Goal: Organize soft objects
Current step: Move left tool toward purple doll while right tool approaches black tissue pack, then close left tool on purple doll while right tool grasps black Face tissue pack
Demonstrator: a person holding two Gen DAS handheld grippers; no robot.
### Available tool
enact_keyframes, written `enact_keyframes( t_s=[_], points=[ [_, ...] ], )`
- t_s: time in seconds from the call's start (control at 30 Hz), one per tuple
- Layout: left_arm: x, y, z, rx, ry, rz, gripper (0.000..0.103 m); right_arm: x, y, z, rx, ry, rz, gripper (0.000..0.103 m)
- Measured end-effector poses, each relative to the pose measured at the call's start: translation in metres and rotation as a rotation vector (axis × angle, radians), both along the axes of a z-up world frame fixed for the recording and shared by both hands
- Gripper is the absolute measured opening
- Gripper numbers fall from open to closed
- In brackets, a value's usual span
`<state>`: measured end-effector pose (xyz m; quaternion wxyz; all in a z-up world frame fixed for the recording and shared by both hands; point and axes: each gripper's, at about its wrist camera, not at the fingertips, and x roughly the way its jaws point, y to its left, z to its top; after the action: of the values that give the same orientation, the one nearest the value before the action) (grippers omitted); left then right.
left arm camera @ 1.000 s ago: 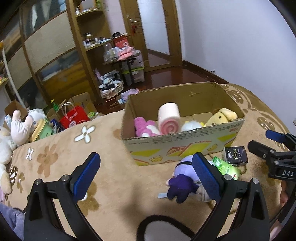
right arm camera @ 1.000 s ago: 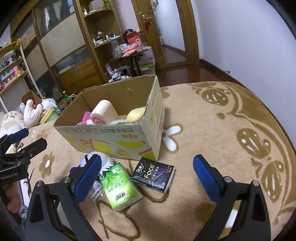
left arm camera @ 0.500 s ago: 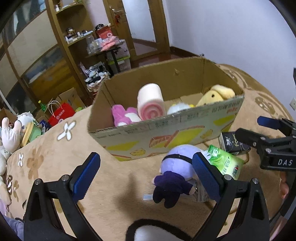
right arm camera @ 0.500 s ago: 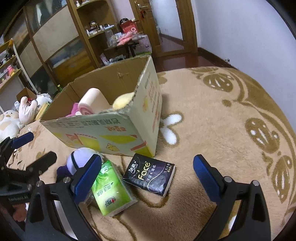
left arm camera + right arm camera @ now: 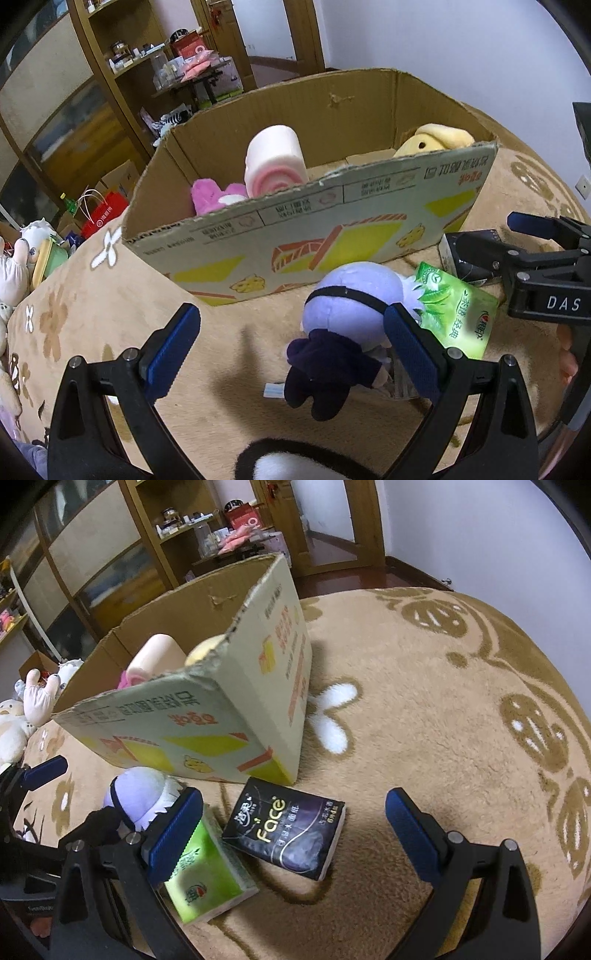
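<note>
A purple plush doll [image 5: 343, 332] lies on the tan blanket in front of the cardboard box [image 5: 314, 236]; it also shows in the right wrist view [image 5: 136, 797]. My left gripper [image 5: 291, 350] is open, its right finger beside the doll. A green tissue pack [image 5: 207, 875] and a black tissue pack [image 5: 288, 830] lie by the box corner. My right gripper [image 5: 295, 834] is open over the black pack. The box holds a pink roll plush [image 5: 275, 166], a pink plush [image 5: 216, 194] and a yellow plush [image 5: 432, 138].
The tan patterned blanket [image 5: 443, 701] covers the surface. White plush toys [image 5: 22, 709] lie at the far left. Shelves, a red bag [image 5: 101, 218] and clutter stand behind the box. My right gripper also shows in the left wrist view [image 5: 546, 258].
Both grippers moved forward and down towards the box. The doll and the tissue packs now sit closer, between or near the fingers. Both stay open.
</note>
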<state>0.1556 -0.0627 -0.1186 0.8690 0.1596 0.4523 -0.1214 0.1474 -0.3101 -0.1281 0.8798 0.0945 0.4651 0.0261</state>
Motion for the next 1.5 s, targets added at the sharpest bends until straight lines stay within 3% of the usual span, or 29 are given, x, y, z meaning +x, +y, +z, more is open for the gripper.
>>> enact_keyframes(
  t_s=[0.27,0.37,0.43,0.5,0.57,0.77,0.9,1.23,1.33,1.5],
  points=[
    [0.003,0.005,-0.003,-0.040,0.026,0.003,0.099,0.007,-0.001,-0.008,-0.035,0.012,-0.008,0.103],
    [0.005,0.005,-0.003,-0.049,0.031,-0.003,0.098,0.007,0.005,-0.011,-0.050,0.022,0.007,0.095],
    [0.004,0.003,-0.004,-0.055,0.033,-0.009,0.094,0.007,0.008,-0.012,-0.063,0.029,0.018,0.093],
    [0.004,0.002,-0.004,-0.068,0.047,-0.009,0.090,0.006,0.012,-0.013,-0.074,0.033,0.024,0.083],
    [0.006,0.003,-0.005,-0.089,0.070,-0.005,0.086,0.006,0.013,-0.013,-0.077,0.035,0.032,0.080],
    [0.006,0.001,-0.013,-0.137,0.147,-0.028,0.077,0.006,0.017,-0.017,-0.082,0.062,0.037,0.079],
    [0.004,-0.003,-0.014,-0.147,0.170,-0.052,0.064,0.007,0.016,-0.021,-0.087,0.082,0.034,0.079],
    [0.003,-0.001,-0.019,-0.177,0.206,-0.027,0.063,0.008,0.017,-0.025,-0.088,0.105,0.031,0.079],
    [0.001,-0.002,-0.018,-0.177,0.198,-0.022,0.063,0.009,0.017,-0.024,-0.108,0.107,0.031,0.072],
    [-0.006,-0.009,-0.018,-0.151,0.179,-0.034,0.058,0.004,0.020,-0.021,-0.131,0.098,0.041,0.069]
  ],
)
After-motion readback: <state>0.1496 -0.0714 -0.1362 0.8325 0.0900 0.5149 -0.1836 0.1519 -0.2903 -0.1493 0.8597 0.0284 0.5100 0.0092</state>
